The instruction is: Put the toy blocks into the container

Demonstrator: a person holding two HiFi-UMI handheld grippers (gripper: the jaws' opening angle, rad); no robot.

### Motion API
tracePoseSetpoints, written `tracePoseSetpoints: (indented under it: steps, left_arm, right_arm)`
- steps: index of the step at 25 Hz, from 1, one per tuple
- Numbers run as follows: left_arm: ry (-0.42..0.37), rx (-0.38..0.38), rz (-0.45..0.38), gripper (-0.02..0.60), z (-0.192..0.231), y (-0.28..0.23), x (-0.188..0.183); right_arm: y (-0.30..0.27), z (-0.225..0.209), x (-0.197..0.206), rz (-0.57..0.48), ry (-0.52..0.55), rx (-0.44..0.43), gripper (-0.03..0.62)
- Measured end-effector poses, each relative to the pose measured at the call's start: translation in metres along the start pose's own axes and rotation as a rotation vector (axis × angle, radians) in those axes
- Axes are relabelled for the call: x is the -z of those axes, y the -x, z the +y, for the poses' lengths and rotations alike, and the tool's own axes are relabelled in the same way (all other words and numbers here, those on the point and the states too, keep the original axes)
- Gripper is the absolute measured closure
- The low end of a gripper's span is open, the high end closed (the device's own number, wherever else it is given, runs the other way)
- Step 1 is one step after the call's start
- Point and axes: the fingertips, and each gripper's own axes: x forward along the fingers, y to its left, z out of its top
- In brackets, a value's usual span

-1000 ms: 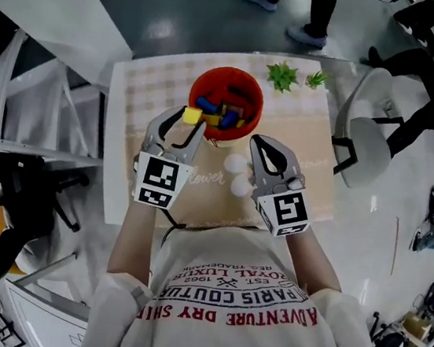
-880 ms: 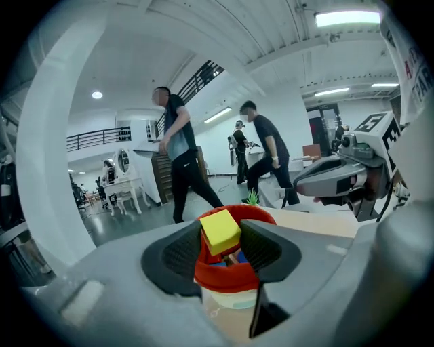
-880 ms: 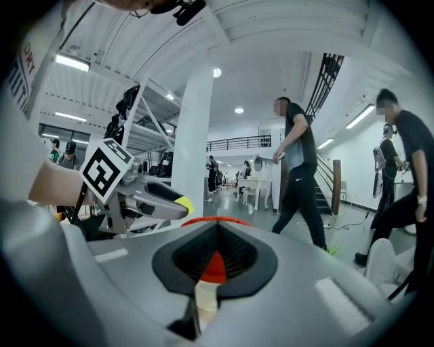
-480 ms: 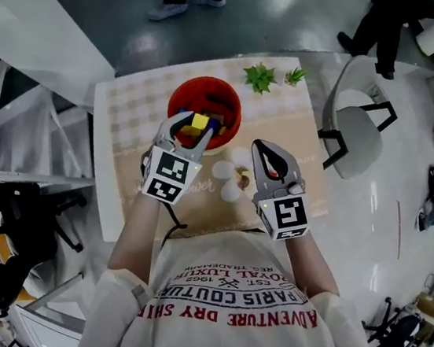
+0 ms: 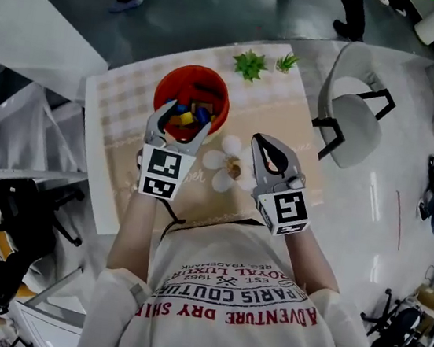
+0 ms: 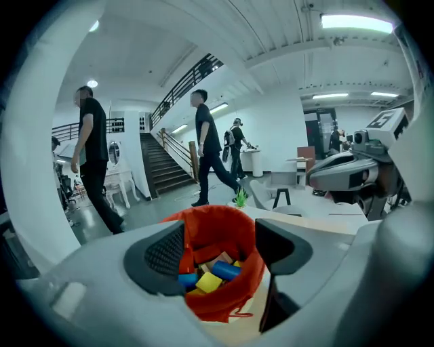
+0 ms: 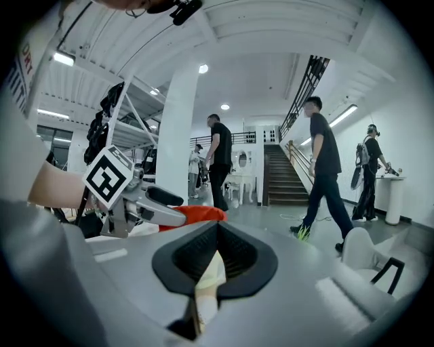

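The red container (image 5: pixel 212 90) stands at the far left of the table, and several toy blocks lie in it, among them a yellow block (image 6: pixel 208 281) and a blue block (image 6: pixel 224 270). My left gripper (image 5: pixel 182 115) hangs over the container's near rim. Its jaws have just been opening and now stand open with nothing between the pads. In the left gripper view the container (image 6: pixel 224 223) fills the gap between the jaws. To the right, my right gripper (image 5: pixel 267 145) hovers over the table, shut and empty, its pads (image 7: pixel 234 254) meeting.
The table (image 5: pixel 126 109) has a checked cloth and a beige mat with white flower shapes (image 5: pixel 217 159). Two small green plants (image 5: pixel 250 63) stand at its far edge. A grey chair (image 5: pixel 352 121) is to the right. People walk on the floor beyond.
The left gripper carried the yellow block over the container and opened; the block now lies inside with the others. The right gripper shifted only slightly.
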Motion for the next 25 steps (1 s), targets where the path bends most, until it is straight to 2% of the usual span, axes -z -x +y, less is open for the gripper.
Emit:
tracePoseSetpoints:
  steps: [7, 9, 15, 22, 25]
  left_arm:
    - [0.018, 0.034, -0.07, 0.25, -0.057, 0.018, -0.009]
    - [0.019, 0.052, -0.068, 0.25, -0.079, 0.018, -0.003]
    - [0.066, 0.059, 0.033, 0.25, -0.134, 0.012, 0.04]
    - [0.142, 0.101, 0.213, 0.25, -0.191, -0.004, 0.118]
    - [0.162, 0.107, 0.261, 0.252, -0.203, -0.01, 0.143]
  right_arm:
    - [0.021, -0.01, 0.021, 0.026, -0.012, -0.049, 0.592]
    - [0.027, -0.013, 0.033, 0.041, -0.018, -0.068, 0.592]
    - [0.043, -0.021, 0.061, 0.079, -0.03, -0.12, 0.592]
    - [0.054, -0.028, 0.095, 0.125, -0.038, -0.169, 0.592]
    - [0.056, -0.031, 0.108, 0.142, -0.045, -0.181, 0.592]
